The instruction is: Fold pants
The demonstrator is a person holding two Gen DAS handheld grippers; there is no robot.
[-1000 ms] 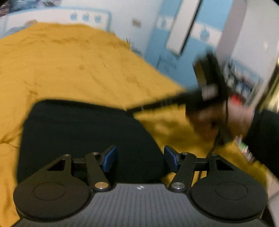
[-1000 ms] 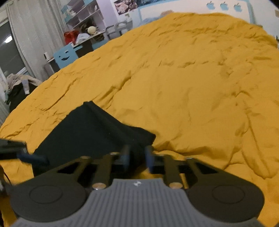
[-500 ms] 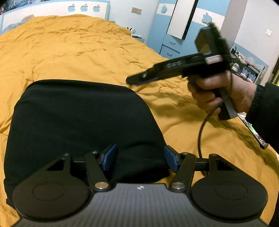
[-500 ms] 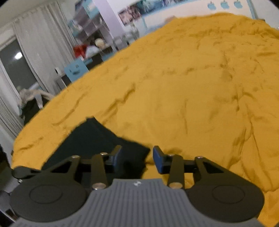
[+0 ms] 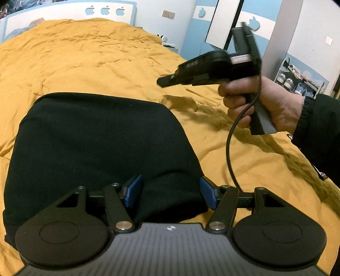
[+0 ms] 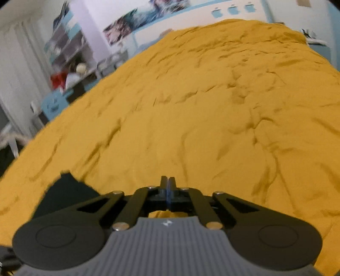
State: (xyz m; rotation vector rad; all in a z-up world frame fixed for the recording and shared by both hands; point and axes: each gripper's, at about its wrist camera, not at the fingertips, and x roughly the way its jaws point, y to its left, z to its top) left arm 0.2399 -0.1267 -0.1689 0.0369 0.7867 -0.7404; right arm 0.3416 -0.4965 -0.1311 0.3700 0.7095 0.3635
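The black pants (image 5: 97,144) lie folded into a compact rectangle on the yellow bedspread (image 5: 85,63). My left gripper (image 5: 170,193) is open, its blue pads either side of the near right edge of the pants, just above the cloth. My right gripper (image 6: 167,184) is shut and empty, lifted off the bed; in the left wrist view it (image 5: 163,81) hangs in the air beyond the pants' right corner, held by a hand (image 5: 265,102). Only a corner of the pants (image 6: 63,195) shows at the lower left of the right wrist view.
The yellow bedspread (image 6: 212,106) covers the whole bed. A blue and white headboard (image 5: 70,12) stands at the far end. A blue cabinet and a mirror (image 5: 223,25) stand to the right, shelves and a desk (image 6: 70,70) to the left.
My right gripper let go of the pants' corner, rose away from the bed and shut. My left gripper stayed open over the near edge of the folded pants.
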